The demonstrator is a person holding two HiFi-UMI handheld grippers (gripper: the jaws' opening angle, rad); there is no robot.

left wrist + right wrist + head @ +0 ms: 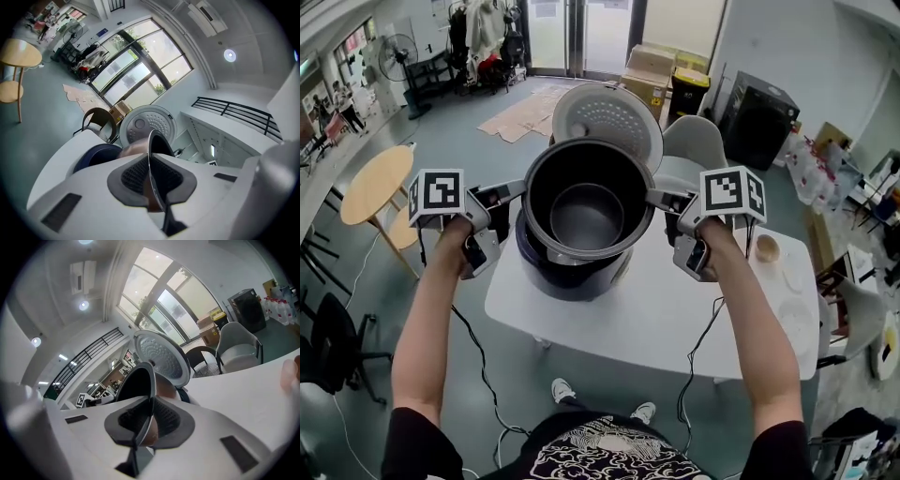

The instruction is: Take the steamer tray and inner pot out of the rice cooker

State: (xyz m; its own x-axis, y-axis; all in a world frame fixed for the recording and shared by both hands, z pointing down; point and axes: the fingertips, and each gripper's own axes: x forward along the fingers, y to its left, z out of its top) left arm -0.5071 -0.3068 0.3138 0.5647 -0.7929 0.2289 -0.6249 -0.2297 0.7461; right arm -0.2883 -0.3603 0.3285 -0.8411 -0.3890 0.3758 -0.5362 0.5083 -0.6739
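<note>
Pot [586, 217]: raised over the cooker [546, 274], not yet clear of it.
Left gripper [517, 191]: clamped on the pot's rim.
Right gripper [660, 197]: clamped on the opposite rim.
Method: I lift both sides evenly, with the rim level.

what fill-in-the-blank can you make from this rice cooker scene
The left tongs and right tongs pinch the inner pot by its ____.
The lid of the rice cooker stands ____.
The cooker sits on a ____ table.
Missing words: rim; open; white.
</note>
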